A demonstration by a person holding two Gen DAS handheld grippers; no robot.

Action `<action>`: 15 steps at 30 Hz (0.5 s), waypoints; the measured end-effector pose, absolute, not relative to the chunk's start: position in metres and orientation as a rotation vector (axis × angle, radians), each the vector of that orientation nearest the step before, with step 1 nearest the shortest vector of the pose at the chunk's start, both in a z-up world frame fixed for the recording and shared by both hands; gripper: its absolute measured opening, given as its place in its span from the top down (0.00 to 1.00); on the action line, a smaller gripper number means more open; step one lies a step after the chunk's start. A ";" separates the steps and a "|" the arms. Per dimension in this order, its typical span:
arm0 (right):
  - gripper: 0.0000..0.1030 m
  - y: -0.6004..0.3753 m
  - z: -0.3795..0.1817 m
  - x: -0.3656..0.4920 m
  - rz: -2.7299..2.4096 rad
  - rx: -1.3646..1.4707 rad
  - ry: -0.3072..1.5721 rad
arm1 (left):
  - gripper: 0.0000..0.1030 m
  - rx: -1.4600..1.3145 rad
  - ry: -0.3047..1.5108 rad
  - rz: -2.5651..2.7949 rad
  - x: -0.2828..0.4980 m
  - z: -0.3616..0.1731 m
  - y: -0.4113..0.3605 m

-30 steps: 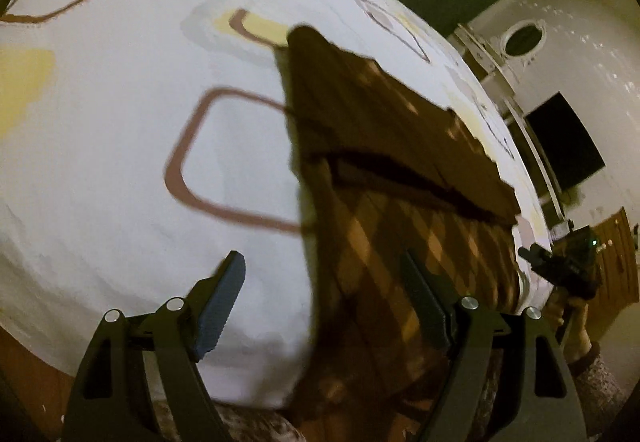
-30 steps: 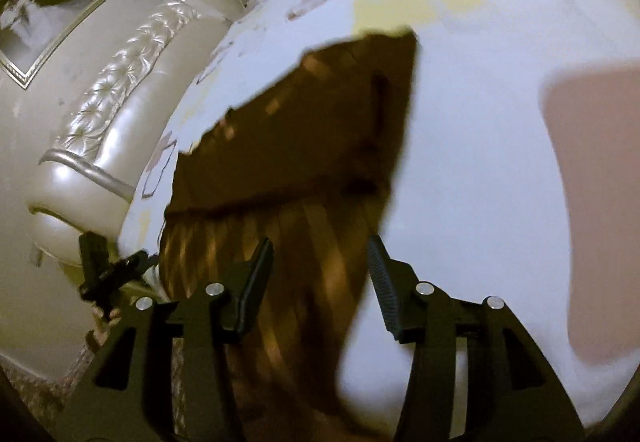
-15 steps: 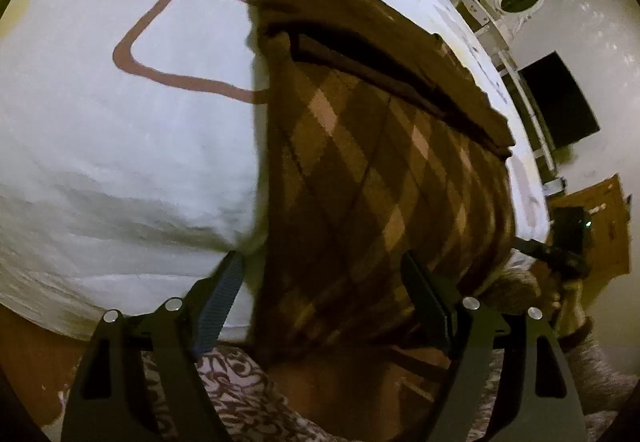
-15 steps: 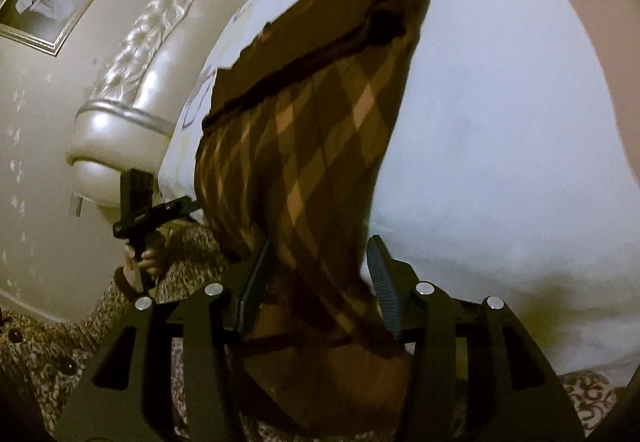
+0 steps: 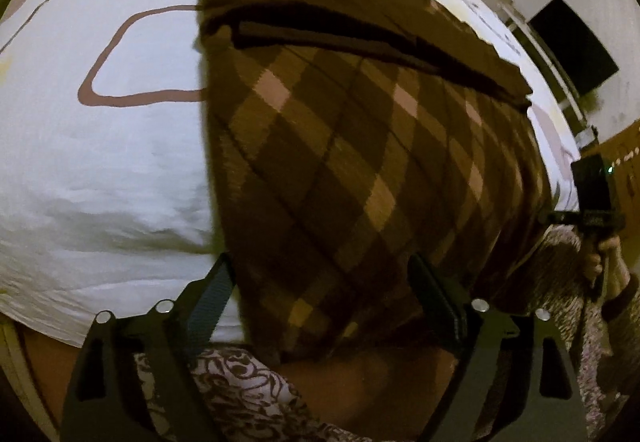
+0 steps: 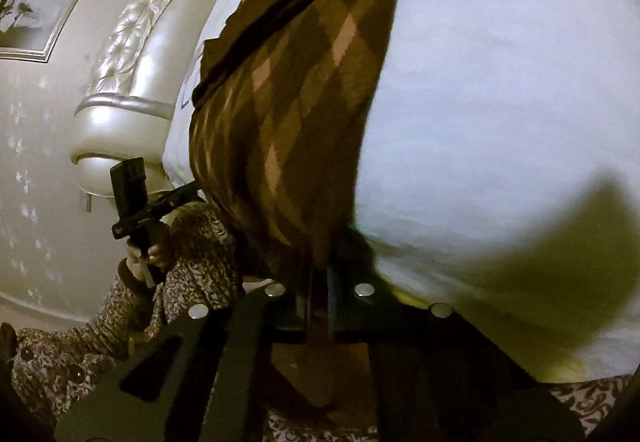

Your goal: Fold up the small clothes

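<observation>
A brown argyle knit garment [image 5: 360,161] lies on the white bed, its dark band at the far end and its near hem hanging over the bed's edge. My left gripper [image 5: 324,294] stands wide open astride the hem's left corner. One finger is beside the cloth's edge, the other over the cloth, and neither pad presses on it. In the right wrist view the garment [image 6: 304,101] runs down into my right gripper [image 6: 318,282], which is shut on the hem's right corner. Each gripper shows in the other's view: the right gripper [image 5: 592,201] and the left gripper [image 6: 136,197].
The white bedspread [image 5: 120,161] with brown loop patterns spreads left of the garment and, in the right wrist view, lies to the right as plain bedspread [image 6: 500,81]. A padded headboard [image 6: 132,53] and a framed picture [image 6: 36,9] stand left. The person's patterned clothing [image 5: 240,394] is close below.
Both grippers have come down and back to the garment's near hem at the bed's edge. The right gripper has shut on the hem. The left stays open.
</observation>
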State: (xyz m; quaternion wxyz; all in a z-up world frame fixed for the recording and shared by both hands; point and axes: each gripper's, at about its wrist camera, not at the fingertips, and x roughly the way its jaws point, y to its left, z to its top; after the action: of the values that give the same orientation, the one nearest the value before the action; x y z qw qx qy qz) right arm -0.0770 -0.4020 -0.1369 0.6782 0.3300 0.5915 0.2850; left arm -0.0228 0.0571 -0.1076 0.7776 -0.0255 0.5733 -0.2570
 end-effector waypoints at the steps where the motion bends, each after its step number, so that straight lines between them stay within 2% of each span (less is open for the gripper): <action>1: 0.96 -0.400 -0.135 -0.077 0.647 0.731 1.324 | 0.21 -0.041 1.241 -0.552 -0.024 -0.107 0.056; 4: 0.97 -0.395 -0.128 -0.075 0.656 0.700 1.307 | 0.27 -0.039 1.245 -0.550 -0.025 -0.107 0.059; 9: 0.97 -0.403 -0.125 -0.079 0.632 0.718 1.281 | 0.47 -0.034 1.251 -0.525 -0.025 -0.106 0.068; 15: 0.97 -0.419 -0.120 -0.088 0.604 0.745 1.242 | 0.49 -0.062 1.265 -0.534 -0.023 -0.106 0.073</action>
State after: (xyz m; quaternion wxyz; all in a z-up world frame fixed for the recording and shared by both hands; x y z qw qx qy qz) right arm -0.0885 -0.4190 -0.1199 0.7077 0.3355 0.5591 0.2719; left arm -0.0226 0.0732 -0.1055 0.7729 -0.0287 0.5839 -0.2466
